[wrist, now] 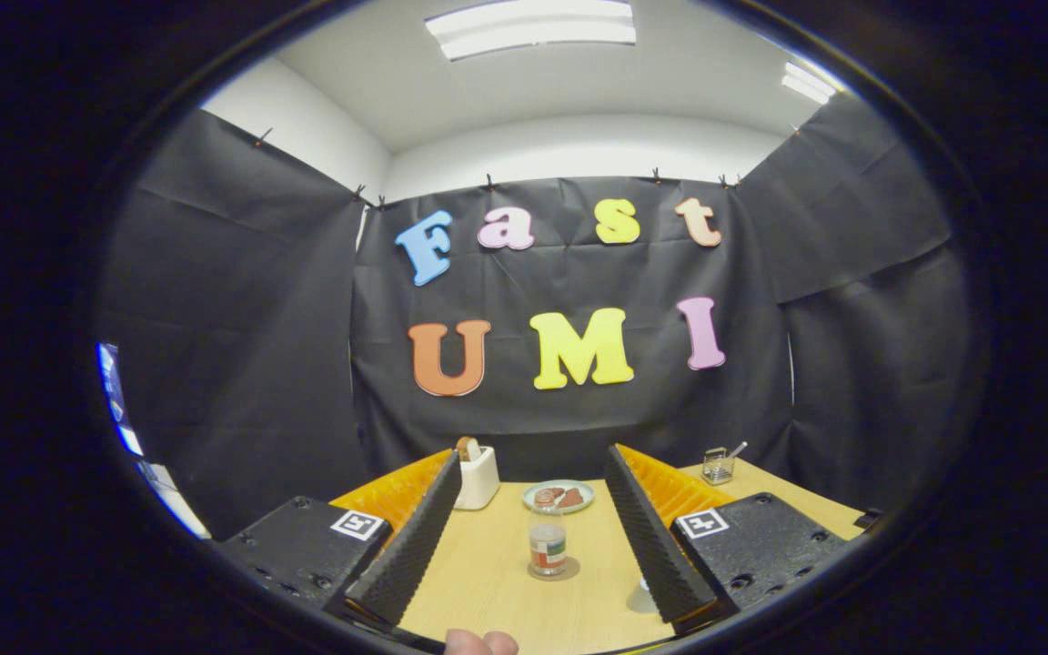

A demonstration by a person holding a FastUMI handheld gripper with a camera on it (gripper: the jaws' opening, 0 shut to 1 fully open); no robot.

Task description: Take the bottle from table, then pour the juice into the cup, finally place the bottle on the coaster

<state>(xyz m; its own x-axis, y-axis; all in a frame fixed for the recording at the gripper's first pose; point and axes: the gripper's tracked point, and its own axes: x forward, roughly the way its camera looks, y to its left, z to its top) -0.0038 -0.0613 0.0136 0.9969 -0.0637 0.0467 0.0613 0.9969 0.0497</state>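
A small clear bottle (548, 548) with a red and green label stands upright on a round brownish coaster (569, 571) on the wooden table (488, 582). It sits between my two fingers, closer to the right one, and touches neither. My gripper (533, 459) is open wide with nothing held. A pale, clear object (641, 596), perhaps the cup, shows at the inner edge of the right finger, mostly hidden by it.
Beyond the bottle lies a small plate (559, 496) with food pieces. A white holder (477, 475) stands by the left fingertip, a wire basket (717, 466) at the far right corner. A person's fingertip (480, 643) shows at the near table edge.
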